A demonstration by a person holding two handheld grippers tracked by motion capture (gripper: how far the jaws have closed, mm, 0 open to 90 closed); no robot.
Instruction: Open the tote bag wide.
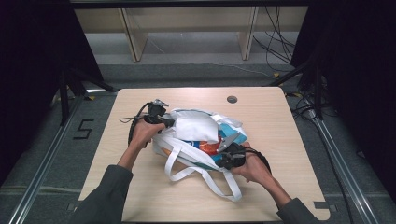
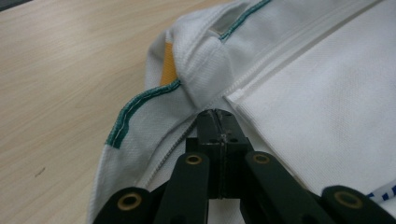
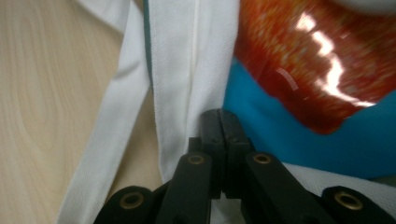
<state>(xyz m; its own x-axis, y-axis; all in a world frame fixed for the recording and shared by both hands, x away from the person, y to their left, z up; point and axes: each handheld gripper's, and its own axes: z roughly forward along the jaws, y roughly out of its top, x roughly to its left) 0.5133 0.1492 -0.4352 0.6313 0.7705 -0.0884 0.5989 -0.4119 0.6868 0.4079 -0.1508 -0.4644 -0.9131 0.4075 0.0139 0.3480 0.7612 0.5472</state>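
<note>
The white tote bag (image 1: 196, 140) is lying mid-surface (image 1: 280, 186) while we are pinching its rim with both the left gripper (image 2: 217, 116) and right gripper (image 3: 219, 116), jaws pressed together; thin fabric may slip free, spilling the red snack packet (image 3: 317, 60).

Both arms reach forward, left claw (image 1: 164, 122) and right claw (image 1: 224, 156) clamped closed.

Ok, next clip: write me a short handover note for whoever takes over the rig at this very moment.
Left gripper: jaws shut on the white bag's rim at its far left edge.
Right gripper: jaws shut on the rim's near right edge, beside a blue and orange packet.
The bag lies on the table, mouth held apart, packet partly inside, handles trailing toward the person.
Left to do, probably: settle the contents, then release.
</note>
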